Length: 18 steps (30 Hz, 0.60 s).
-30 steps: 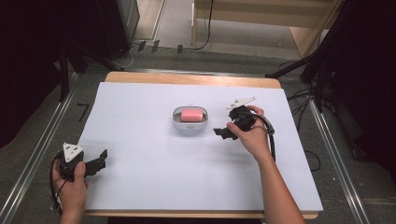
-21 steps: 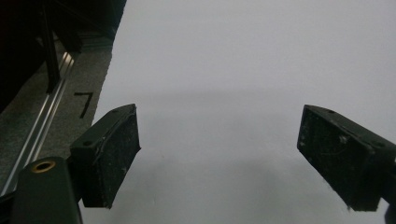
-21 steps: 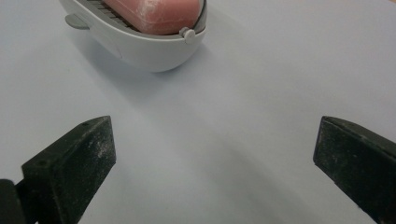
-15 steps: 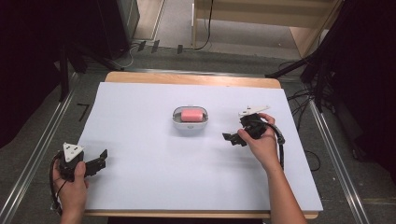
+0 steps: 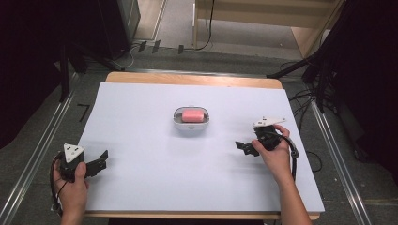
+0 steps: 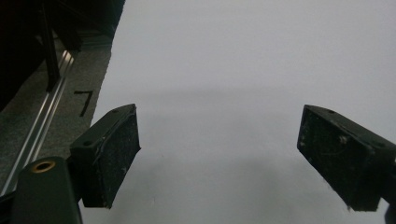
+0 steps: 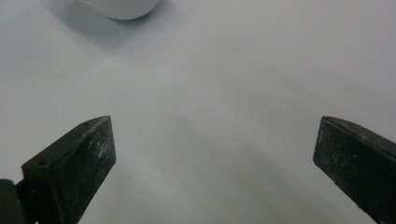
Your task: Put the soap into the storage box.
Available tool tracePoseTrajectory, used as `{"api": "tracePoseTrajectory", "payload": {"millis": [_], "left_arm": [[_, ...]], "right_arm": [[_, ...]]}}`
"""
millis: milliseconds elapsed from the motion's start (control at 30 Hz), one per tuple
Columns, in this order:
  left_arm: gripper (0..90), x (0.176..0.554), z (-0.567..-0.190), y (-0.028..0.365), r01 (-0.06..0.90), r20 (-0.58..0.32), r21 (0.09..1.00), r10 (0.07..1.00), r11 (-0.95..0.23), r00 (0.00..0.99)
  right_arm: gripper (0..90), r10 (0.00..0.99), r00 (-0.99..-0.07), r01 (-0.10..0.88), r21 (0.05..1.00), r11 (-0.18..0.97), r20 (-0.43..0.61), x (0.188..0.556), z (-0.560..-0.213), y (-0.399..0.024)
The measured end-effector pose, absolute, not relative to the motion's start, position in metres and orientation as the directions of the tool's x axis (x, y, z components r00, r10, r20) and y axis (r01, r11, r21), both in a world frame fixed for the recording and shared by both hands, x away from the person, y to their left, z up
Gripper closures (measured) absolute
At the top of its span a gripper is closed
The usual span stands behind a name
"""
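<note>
While both of my grippers sit low over the white table (image 5: 155,187), neither has hold of anything: the right gripper (image 5: 246,147) is spread wide and empty, and the left gripper (image 5: 101,161) near the front left corner is just as wide and bare. The pink soap (image 5: 193,115) lies in its white dish (image 5: 178,123) at mid-table, well apart from both. To take it cleanly, I judge I should come in level and close on its long sides. My right gripper view catches the dish's rim (image 7: 122,9); my left looks past the table edge to the floor (image 6: 65,116).
</note>
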<state>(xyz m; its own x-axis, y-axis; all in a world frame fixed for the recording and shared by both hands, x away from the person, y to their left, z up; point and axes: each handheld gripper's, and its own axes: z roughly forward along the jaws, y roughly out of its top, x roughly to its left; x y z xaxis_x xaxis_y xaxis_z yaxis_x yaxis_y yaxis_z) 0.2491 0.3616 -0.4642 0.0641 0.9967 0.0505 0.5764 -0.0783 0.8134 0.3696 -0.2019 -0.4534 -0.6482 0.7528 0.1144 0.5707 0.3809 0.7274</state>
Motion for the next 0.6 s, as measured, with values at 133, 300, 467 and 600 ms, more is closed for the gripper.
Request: {"api": "tracePoseTrajectory", "payload": {"millis": [133, 300, 467, 600], "left_arm": [[13.8, 0.249, -0.464, 0.362, 0.575, 0.050, 0.814, 0.997, -0.079, 0.066], [13.7, 0.249, -0.464, 0.362, 0.577, 0.051, 0.813, 0.997, -0.079, 0.064], [13.8, 0.249, -0.464, 0.361, 0.577, 0.051, 0.813, 0.997, -0.079, 0.065], [13.7, 0.249, -0.464, 0.361, 0.577, 0.053, 0.813, 0.996, -0.081, 0.065]], "right_arm": [[0.0, 0.768, -0.630, 0.575, 0.736, 0.358, 0.119, 0.362, -0.457, -0.212], [0.0, 0.779, -0.613, 0.580, 0.743, 0.333, 0.129, 0.354, -0.463, -0.224], [0.0, 0.792, -0.595, 0.587, 0.748, 0.311, 0.137, 0.345, -0.467, -0.236], [0.0, 0.805, -0.574, 0.600, 0.746, 0.290, 0.148, 0.337, -0.471, -0.247]]}}
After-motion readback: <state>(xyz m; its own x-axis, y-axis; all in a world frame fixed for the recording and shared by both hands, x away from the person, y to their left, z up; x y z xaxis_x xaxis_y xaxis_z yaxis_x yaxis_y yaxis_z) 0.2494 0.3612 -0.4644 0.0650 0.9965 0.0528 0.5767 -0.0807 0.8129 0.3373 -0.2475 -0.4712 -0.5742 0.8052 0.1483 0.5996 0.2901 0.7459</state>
